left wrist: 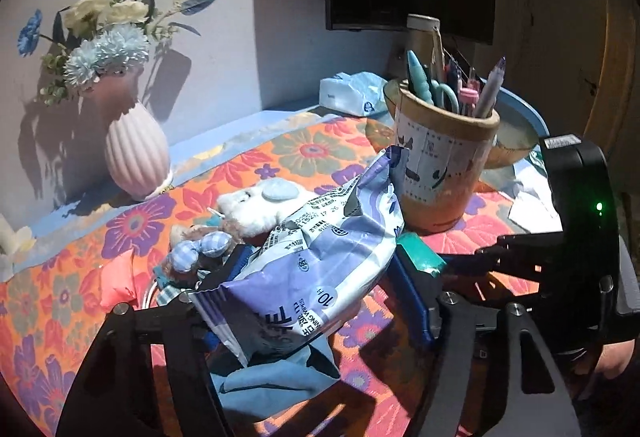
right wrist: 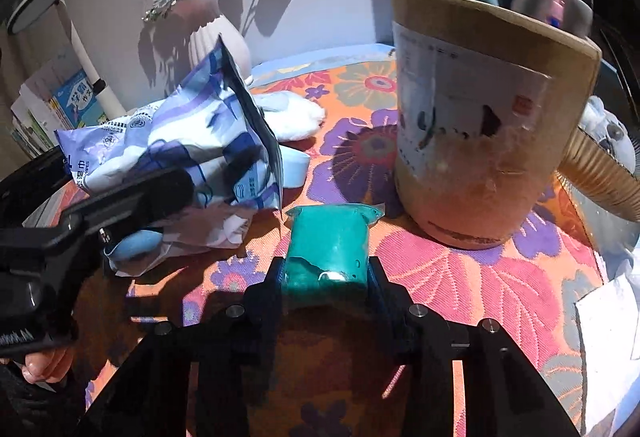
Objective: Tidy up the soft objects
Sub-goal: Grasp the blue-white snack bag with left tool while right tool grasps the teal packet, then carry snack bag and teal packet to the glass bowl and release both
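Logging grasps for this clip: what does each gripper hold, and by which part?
The right gripper holds the teal packet by its near end. The left gripper seems to clamp the wipes pack by its near end.

My crumpled purple-white wet-wipes pack (left wrist: 320, 261) tilted over blue cloth (left wrist: 276, 377); teal packet (right wrist: 330, 253) upright beside it; white plush (left wrist: 256, 205) behind

A home desk: flower vase (left wrist: 136, 153), pen holder (left wrist: 444, 165), floral tablecloth (left wrist: 312, 149).
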The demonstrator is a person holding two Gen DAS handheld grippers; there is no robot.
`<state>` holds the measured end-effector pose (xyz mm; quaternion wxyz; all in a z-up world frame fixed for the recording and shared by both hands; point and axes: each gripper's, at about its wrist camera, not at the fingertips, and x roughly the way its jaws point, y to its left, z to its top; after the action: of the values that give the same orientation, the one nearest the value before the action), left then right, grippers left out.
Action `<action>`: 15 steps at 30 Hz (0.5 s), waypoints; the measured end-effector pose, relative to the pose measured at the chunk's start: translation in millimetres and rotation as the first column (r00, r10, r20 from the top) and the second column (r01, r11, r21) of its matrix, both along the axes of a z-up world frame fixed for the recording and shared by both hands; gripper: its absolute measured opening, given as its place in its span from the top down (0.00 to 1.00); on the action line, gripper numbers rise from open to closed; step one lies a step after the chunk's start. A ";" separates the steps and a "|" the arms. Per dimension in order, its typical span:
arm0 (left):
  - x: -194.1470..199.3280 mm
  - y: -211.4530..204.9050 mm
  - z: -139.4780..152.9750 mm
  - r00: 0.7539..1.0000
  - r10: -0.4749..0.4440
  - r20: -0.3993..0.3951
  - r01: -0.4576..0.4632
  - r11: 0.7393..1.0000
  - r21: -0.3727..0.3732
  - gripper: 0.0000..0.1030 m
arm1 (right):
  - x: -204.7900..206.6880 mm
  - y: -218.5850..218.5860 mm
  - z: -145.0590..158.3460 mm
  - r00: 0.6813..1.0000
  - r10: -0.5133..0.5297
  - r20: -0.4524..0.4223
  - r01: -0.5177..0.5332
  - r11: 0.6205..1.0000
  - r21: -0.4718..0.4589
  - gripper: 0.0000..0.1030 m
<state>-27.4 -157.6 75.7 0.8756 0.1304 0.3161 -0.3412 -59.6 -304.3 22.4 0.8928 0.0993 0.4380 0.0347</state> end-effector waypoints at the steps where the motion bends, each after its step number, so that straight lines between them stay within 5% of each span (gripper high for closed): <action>1: -0.4 0.3 1.1 1.000 0.006 0.003 -0.006 1.000 -0.006 0.38 | -2.4 -1.4 -0.2 1.000 -0.001 0.002 0.001 1.000 0.007 0.63; 15: -18.6 13.1 33.8 0.998 0.059 0.003 -0.058 0.987 -0.152 0.42 | -24.2 -16.8 19.3 0.998 -0.018 0.064 0.016 0.999 0.033 0.63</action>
<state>-46.0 -144.5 109.4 0.8937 0.0552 0.2896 -0.3381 -83.8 -321.1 41.7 0.9049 0.1163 0.4077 0.0371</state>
